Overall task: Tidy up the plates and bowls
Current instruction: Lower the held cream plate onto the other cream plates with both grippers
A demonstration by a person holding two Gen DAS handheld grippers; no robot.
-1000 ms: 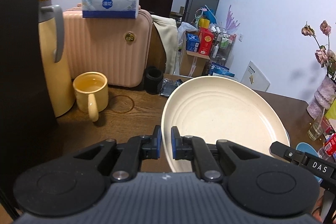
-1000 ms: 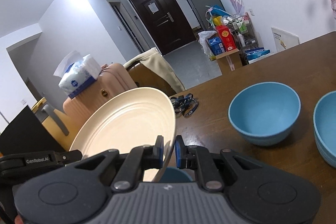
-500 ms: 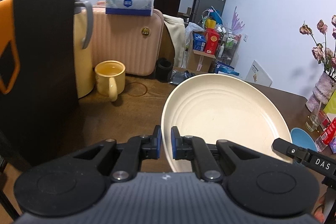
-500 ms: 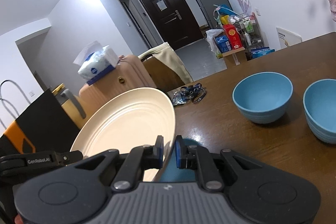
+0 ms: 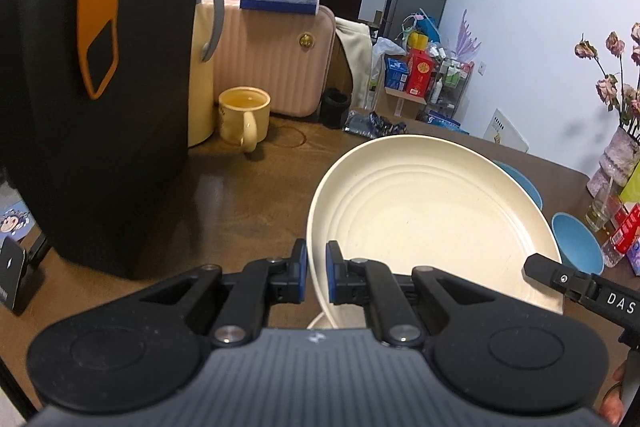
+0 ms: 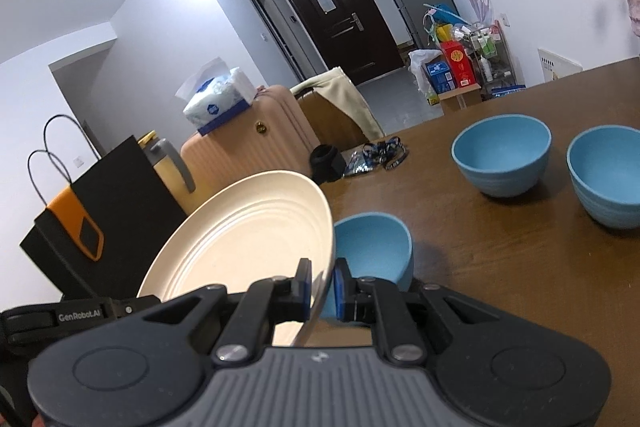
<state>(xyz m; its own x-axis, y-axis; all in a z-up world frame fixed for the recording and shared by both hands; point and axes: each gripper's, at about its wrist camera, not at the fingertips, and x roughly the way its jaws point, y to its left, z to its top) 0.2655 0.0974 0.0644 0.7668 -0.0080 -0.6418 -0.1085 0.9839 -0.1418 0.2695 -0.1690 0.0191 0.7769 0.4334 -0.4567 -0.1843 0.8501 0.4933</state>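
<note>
Left wrist view: my left gripper (image 5: 316,273) pinches the near rim of the cream plate (image 5: 432,227) held above the table (image 5: 248,187); right wrist view: my right gripper (image 6: 321,285) pinches its opposite rim, blue bowl (image 6: 372,247) just beyond

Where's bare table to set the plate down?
Free: the brown patch between bag, mug and plate; also the table in front of the two far bowls. Crowded: the back edge by the mug, and under the plate, where a bowl sits.
</note>
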